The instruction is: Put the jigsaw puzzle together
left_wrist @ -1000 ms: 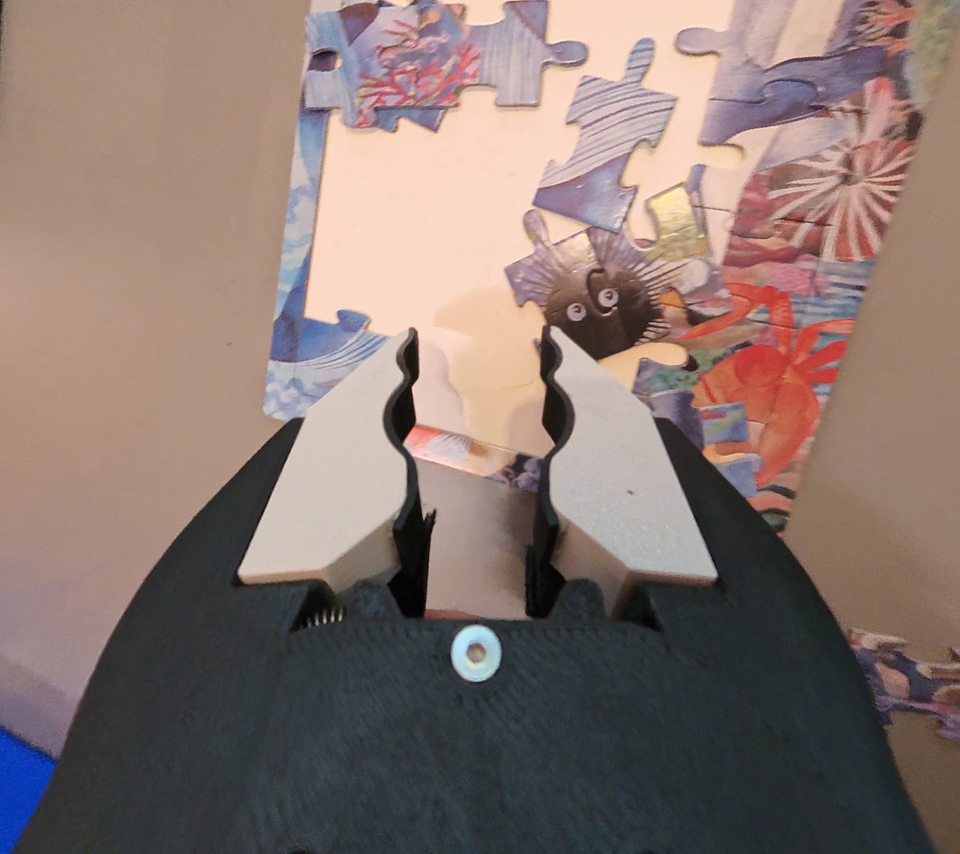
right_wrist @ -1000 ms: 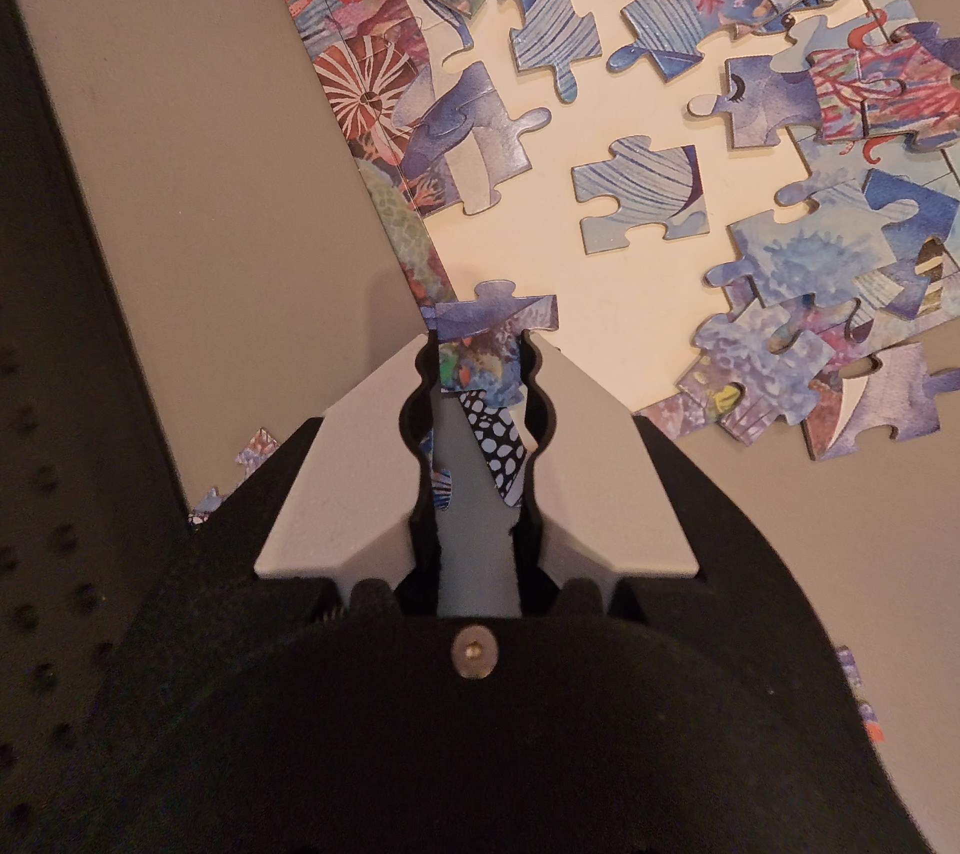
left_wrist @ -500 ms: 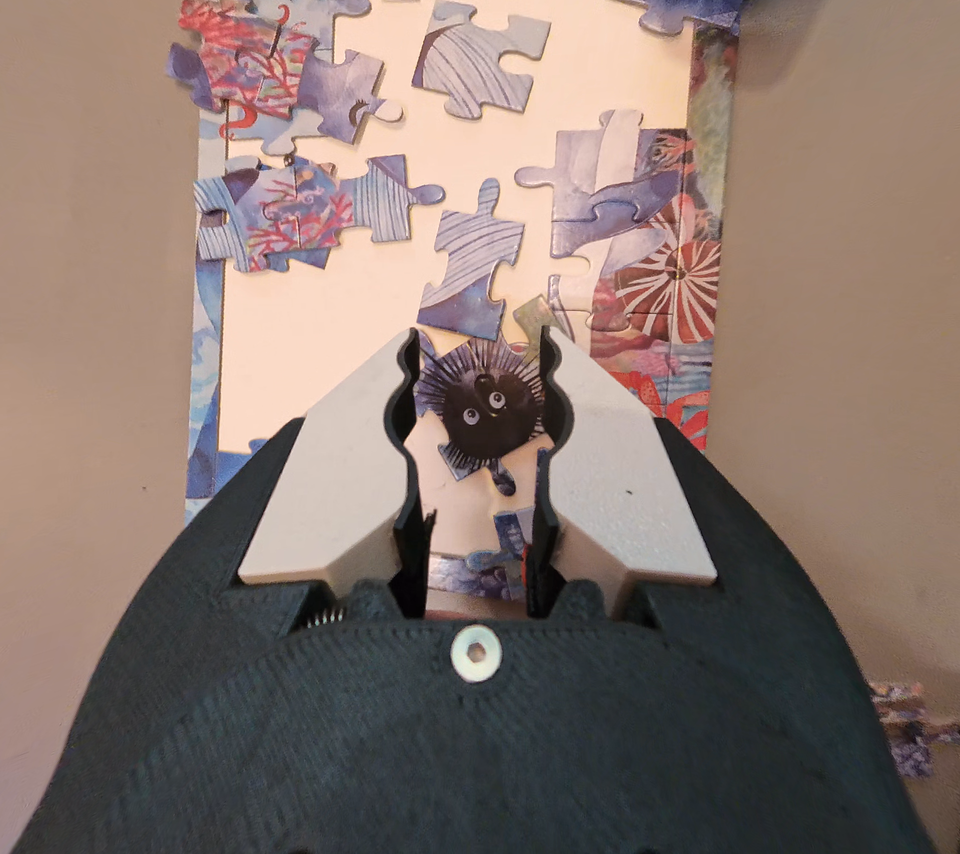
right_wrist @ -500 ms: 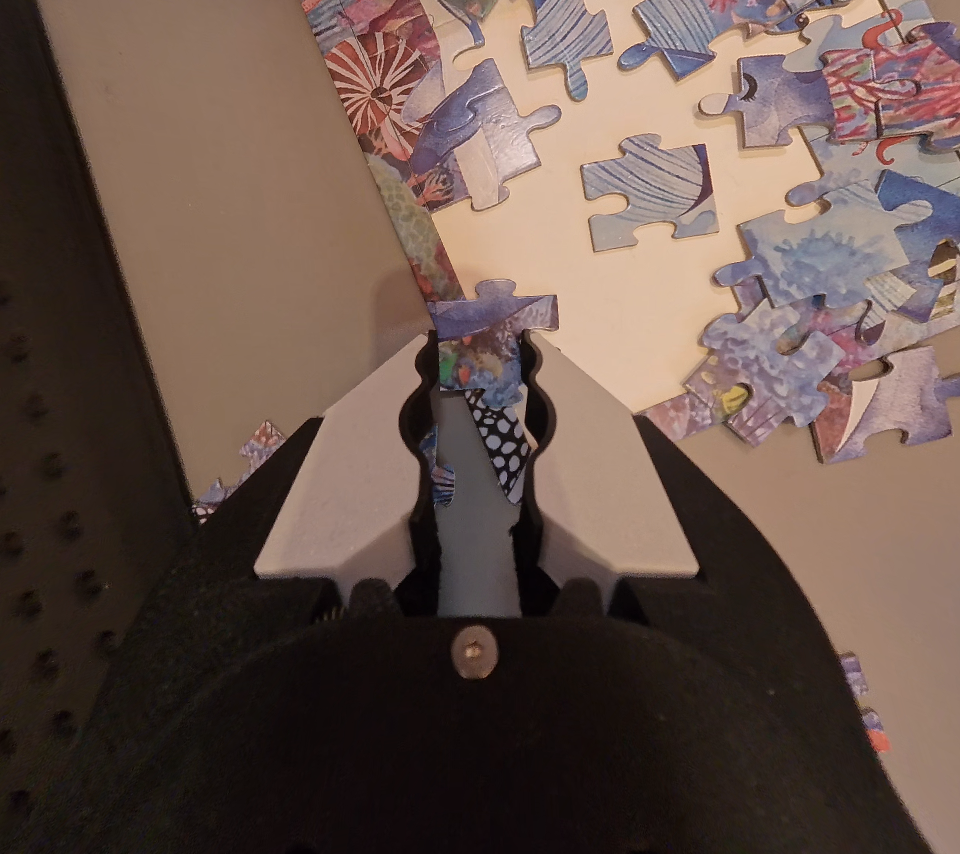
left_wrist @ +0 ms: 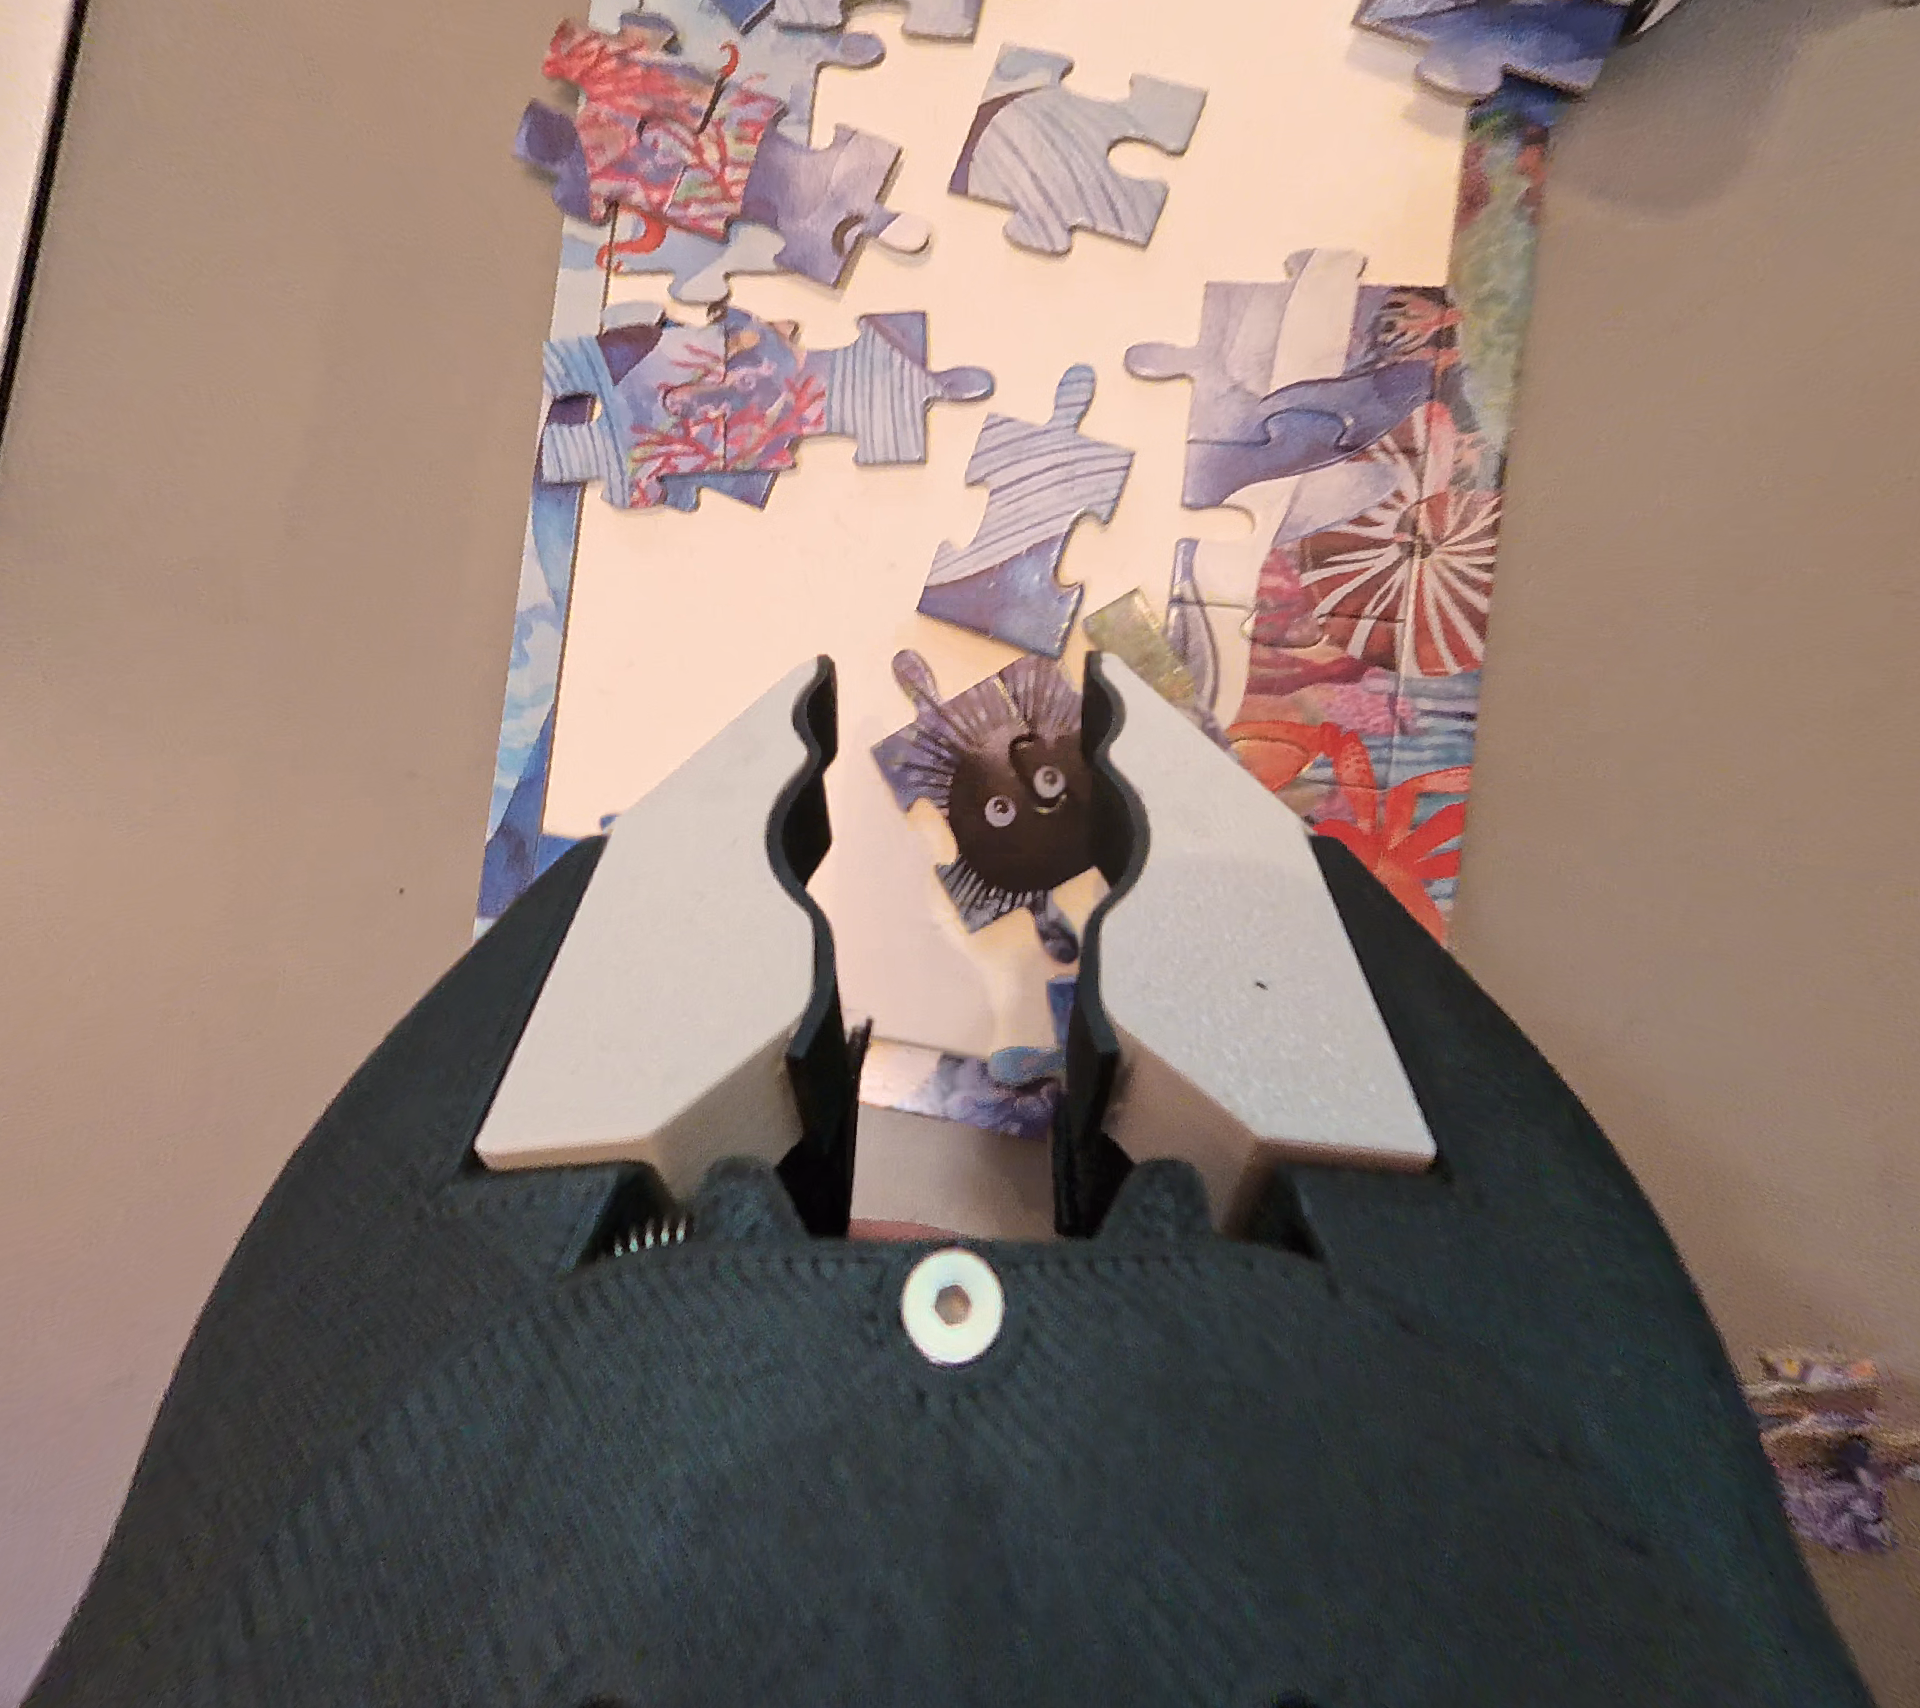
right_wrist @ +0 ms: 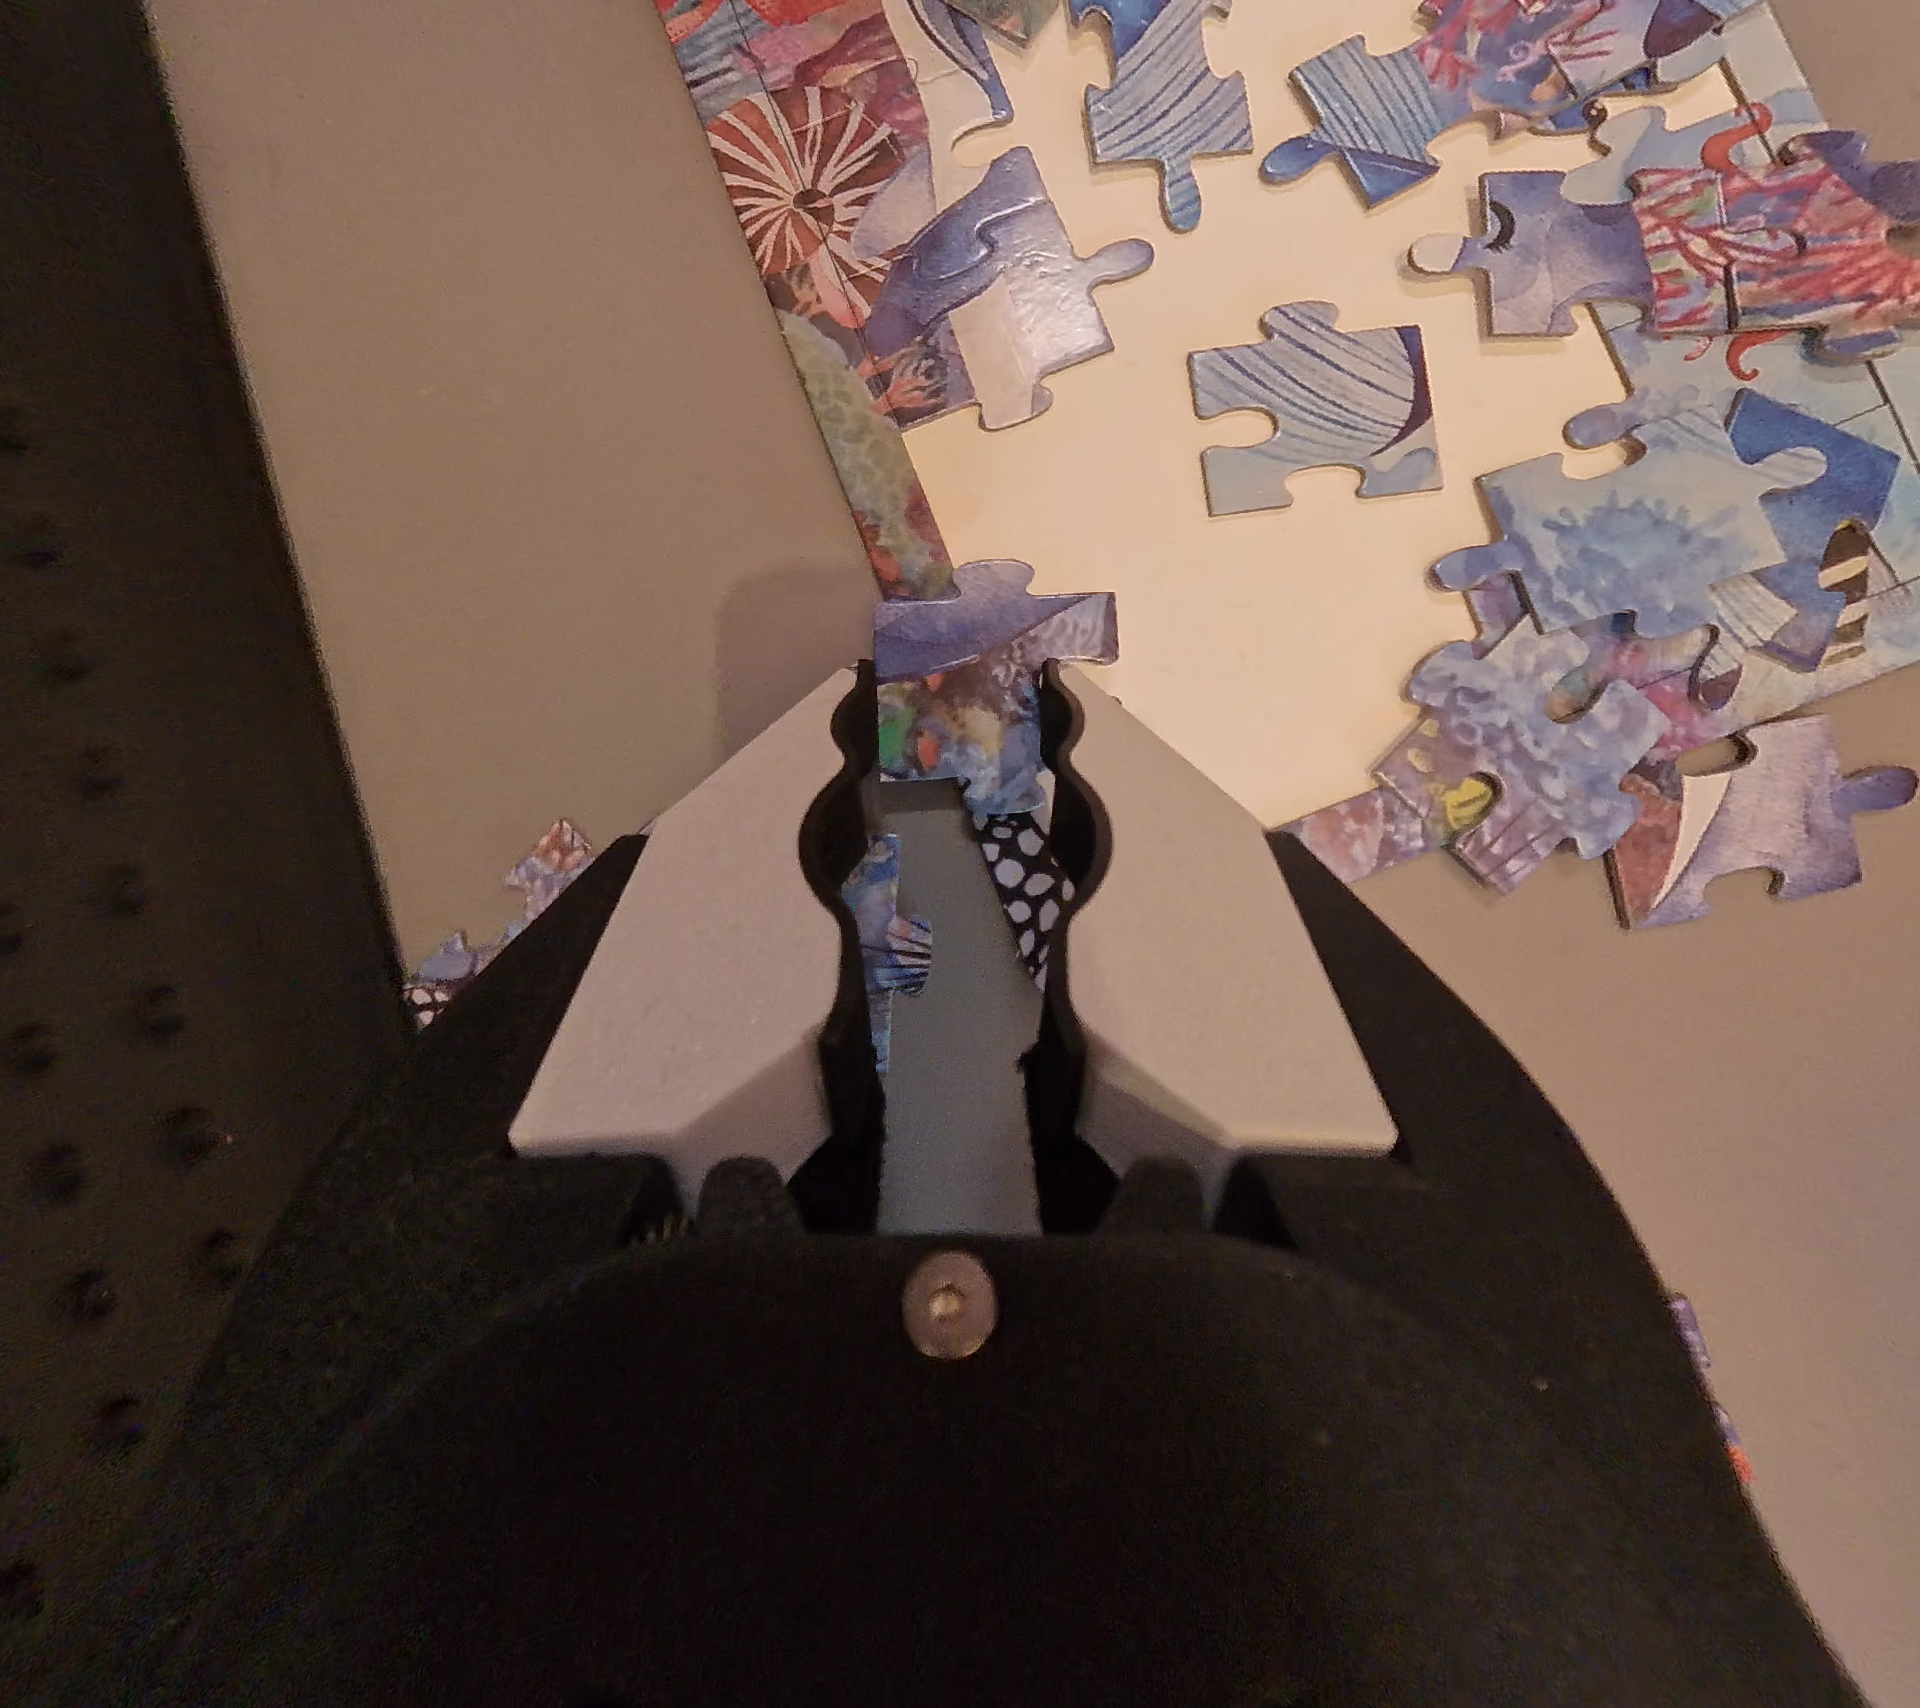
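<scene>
the right gripper pinches a blue piece at the tray edge. the left gripper, fingers spread, straddles the urchin piece. next, i judge: seat the blue piece.

Each gripper had a black, ridged printed body, two pale grey wedge fingers with wavy black-lined inner edges, and one silver screw.
</scene>
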Tool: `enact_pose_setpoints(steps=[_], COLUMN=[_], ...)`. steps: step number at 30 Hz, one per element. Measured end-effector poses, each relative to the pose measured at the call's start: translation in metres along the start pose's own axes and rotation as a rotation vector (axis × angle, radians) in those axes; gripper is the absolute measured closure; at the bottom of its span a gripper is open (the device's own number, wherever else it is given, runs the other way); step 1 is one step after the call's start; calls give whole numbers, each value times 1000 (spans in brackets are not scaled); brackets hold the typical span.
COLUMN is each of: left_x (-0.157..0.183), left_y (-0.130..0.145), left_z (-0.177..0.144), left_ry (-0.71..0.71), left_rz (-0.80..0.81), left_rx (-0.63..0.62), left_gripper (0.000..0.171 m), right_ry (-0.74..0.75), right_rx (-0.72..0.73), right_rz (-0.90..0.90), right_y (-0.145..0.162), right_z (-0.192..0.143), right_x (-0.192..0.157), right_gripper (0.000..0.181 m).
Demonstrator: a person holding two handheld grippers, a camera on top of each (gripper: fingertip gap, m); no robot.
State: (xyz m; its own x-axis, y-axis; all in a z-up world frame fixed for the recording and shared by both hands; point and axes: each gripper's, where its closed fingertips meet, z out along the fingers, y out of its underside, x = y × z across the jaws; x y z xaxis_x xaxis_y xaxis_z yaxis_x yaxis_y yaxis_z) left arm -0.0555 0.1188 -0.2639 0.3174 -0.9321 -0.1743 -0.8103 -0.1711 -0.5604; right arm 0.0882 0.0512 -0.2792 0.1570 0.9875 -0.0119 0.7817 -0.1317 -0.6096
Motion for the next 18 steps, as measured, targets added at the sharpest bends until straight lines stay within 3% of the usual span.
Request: enact_pose_setpoints(steps=[10, 13, 18], left_x=[23, 12, -34], left_y=[-11, -2, 35], left_z=[8, 5, -13], left_ry=[60, 28, -109], left_rz=[50, 31, -67], left_rx=[-1, -20, -77], left_gripper=[125, 126, 127], right_ry=[27, 11, -18], right_rx=[20, 33, 33], right_rz=[-80, -114, -196], right_y=[-19, -36, -76], right_z=[1, 6, 26], right_x=[-4, -1, 6], right_gripper=[152, 152, 152])
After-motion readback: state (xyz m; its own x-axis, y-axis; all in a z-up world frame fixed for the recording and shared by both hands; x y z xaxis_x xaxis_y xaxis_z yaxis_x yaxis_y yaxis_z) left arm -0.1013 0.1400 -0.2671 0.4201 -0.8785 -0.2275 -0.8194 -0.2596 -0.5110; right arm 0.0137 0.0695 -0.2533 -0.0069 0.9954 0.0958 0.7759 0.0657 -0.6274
